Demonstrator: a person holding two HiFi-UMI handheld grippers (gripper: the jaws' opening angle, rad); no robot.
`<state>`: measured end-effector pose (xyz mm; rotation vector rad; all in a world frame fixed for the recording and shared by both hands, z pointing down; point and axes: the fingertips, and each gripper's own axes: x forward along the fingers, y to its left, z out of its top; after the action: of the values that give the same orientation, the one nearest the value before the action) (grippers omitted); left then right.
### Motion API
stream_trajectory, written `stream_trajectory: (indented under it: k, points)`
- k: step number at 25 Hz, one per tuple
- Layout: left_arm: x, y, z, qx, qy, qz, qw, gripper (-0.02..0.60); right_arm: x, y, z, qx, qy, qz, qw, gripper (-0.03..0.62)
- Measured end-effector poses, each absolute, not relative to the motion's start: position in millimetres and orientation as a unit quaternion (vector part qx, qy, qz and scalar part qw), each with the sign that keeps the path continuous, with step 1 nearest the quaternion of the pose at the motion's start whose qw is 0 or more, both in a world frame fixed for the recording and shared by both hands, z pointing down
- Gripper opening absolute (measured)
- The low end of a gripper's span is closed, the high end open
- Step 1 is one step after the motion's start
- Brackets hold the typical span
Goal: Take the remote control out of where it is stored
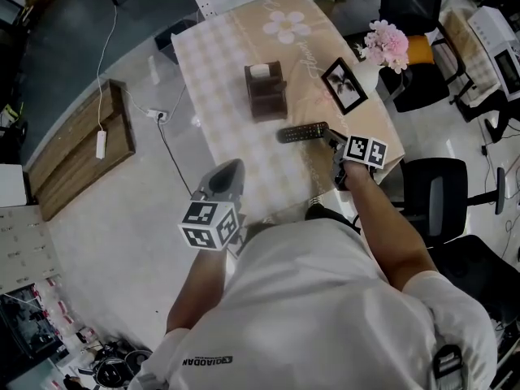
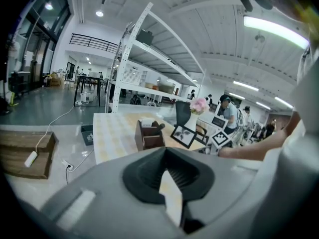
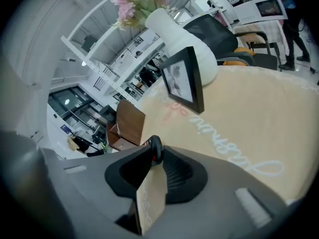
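Note:
The black remote control (image 1: pixel 302 132) lies flat on the tablecloth, in front of the brown wooden storage box (image 1: pixel 266 90). My right gripper (image 1: pixel 333 140) is at the remote's right end. In the right gripper view the remote's end (image 3: pixel 155 146), with a red button, sits between the tips of that gripper (image 3: pixel 155 157); a wedge of tablecloth shows between the jaws, so it is open. My left gripper (image 1: pixel 230 171) hovers off the table's near left edge. It is narrowly open with nothing in it (image 2: pixel 167 171).
A black picture frame (image 1: pixel 344 85) and a white vase of pink flowers (image 1: pixel 382 47) stand at the right of the table (image 1: pixel 227 47). A black office chair (image 1: pixel 443 193) is beside the table's right corner. A wooden pallet (image 1: pixel 81 145) lies on the floor at left.

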<state>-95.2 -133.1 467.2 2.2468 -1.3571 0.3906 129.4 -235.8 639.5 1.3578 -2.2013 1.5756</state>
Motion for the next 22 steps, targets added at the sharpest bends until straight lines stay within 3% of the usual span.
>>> stream_trajectory:
  k: [13, 22]
  points:
    - [-104, -133, 468, 0.817, -0.503, 0.139, 0.246, 0.003, 138, -242, 653, 0.48, -0.737, 0.444, 0.173, 0.086]
    - [-111, -136, 461, 0.821, -0.503, 0.127, 0.238, 0.003, 116, -238, 595, 0.458, -0.787, 0.383, 0.155, 0.044]
